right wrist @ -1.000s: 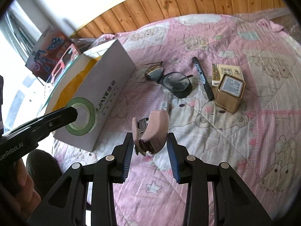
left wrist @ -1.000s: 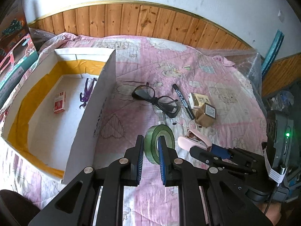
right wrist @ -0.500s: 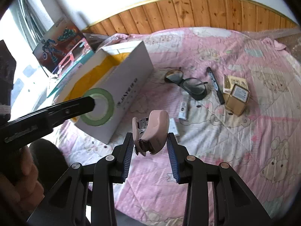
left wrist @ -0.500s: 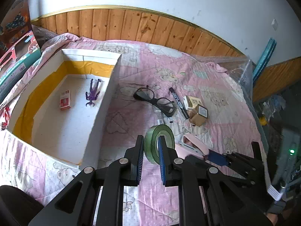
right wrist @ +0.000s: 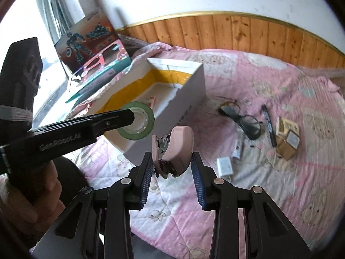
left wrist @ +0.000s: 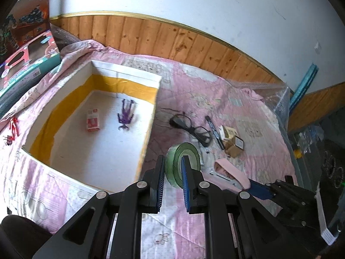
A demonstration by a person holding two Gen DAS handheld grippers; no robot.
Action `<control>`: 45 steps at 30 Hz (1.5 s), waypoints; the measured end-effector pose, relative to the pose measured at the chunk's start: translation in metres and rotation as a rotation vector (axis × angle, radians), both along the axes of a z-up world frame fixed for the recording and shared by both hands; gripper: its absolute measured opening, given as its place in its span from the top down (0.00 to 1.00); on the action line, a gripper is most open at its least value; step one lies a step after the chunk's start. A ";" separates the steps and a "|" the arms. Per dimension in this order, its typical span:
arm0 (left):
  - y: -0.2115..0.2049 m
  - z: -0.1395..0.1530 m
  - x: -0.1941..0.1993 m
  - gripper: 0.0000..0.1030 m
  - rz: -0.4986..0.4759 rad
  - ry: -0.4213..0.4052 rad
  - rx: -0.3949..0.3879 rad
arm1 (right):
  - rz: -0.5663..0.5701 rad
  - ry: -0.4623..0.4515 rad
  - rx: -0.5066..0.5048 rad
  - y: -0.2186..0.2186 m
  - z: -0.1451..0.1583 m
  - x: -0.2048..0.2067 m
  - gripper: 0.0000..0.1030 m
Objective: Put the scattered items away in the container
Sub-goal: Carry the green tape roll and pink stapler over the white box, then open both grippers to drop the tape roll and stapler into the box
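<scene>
Left gripper (left wrist: 172,179): matte black angular linkage arms, round silver screw heads at the pivots, ribbed blue pads (left wrist: 185,185) lining both fingers. White "GenRobot.AI" lettering along its side in the right wrist view; white band wrapped round the black rear housing. Right gripper (right wrist: 172,172): same black frame, silver screws, ribbed blue pads (right wrist: 197,181).

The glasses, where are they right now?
The glasses lie on the pink quilt, right of the white box and left of the black pen, in both views.
</scene>
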State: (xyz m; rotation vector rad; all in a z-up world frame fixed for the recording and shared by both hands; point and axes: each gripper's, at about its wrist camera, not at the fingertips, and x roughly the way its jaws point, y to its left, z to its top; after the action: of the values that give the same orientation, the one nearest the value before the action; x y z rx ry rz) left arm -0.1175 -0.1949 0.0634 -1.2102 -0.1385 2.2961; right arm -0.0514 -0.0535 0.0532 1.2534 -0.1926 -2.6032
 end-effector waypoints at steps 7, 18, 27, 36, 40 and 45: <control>-0.036 0.002 -0.019 0.85 0.059 0.002 0.013 | 0.068 0.014 0.022 -0.031 0.012 -0.019 0.64; -0.083 -0.008 -0.069 0.85 0.135 -0.034 0.029 | 0.151 0.022 0.072 -0.077 0.022 -0.068 0.64; -0.095 -0.021 -0.108 0.85 0.153 -0.084 -0.003 | 0.182 0.000 0.123 -0.100 0.012 -0.120 0.64; -0.086 -0.054 -0.122 0.85 0.135 -0.150 -0.089 | 0.196 -0.066 0.146 -0.109 -0.007 -0.174 0.64; -0.080 -0.065 -0.128 0.84 0.122 -0.167 -0.129 | 0.209 -0.104 0.156 -0.113 -0.019 -0.198 0.64; -0.076 -0.071 -0.139 0.84 0.112 -0.184 -0.167 | 0.213 -0.162 0.161 -0.117 -0.034 -0.230 0.64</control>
State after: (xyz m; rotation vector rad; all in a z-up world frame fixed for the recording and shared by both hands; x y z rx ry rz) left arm -0.2563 -0.2713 -0.0075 -1.5355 -0.0838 2.3259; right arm -0.2813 -0.1702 0.0194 1.4528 0.1189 -2.3760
